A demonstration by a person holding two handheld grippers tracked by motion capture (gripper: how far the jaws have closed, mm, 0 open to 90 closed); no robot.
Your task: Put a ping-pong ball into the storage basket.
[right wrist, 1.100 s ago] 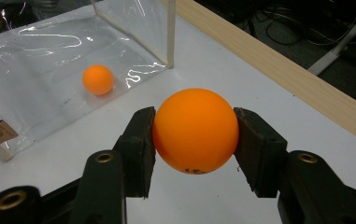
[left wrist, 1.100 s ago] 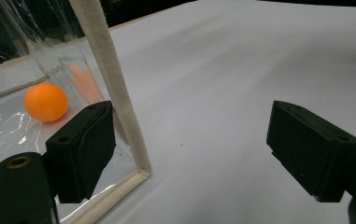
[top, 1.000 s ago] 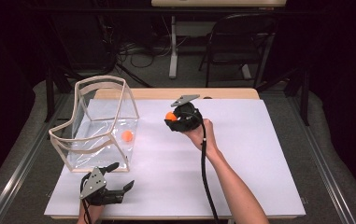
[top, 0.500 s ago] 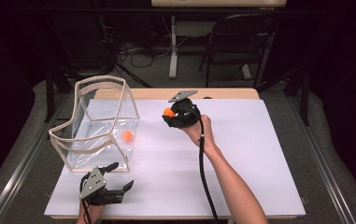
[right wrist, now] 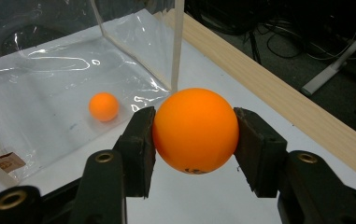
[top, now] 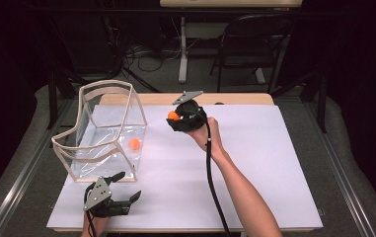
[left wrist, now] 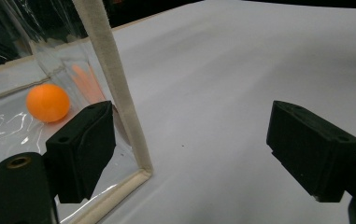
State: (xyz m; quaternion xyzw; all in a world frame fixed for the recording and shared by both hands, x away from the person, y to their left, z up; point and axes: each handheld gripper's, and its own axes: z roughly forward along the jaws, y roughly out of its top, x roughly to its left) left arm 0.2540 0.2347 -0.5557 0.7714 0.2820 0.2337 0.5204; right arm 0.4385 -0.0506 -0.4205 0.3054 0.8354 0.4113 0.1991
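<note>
An orange ball (right wrist: 195, 129) is clamped between the jaws of the right tool (top: 174, 117), which is held above the white table (top: 274, 163) at the centre of the high view, just right of a clear bag (top: 101, 129) with a cream rim. A second orange ball (top: 134, 143) is seen lying inside that bag, at centre left. At the lower left of the high view the left tool (top: 125, 198) is seen low over the table — its jaws are spread wide, with nothing between them — just below the bag's near corner.
</note>
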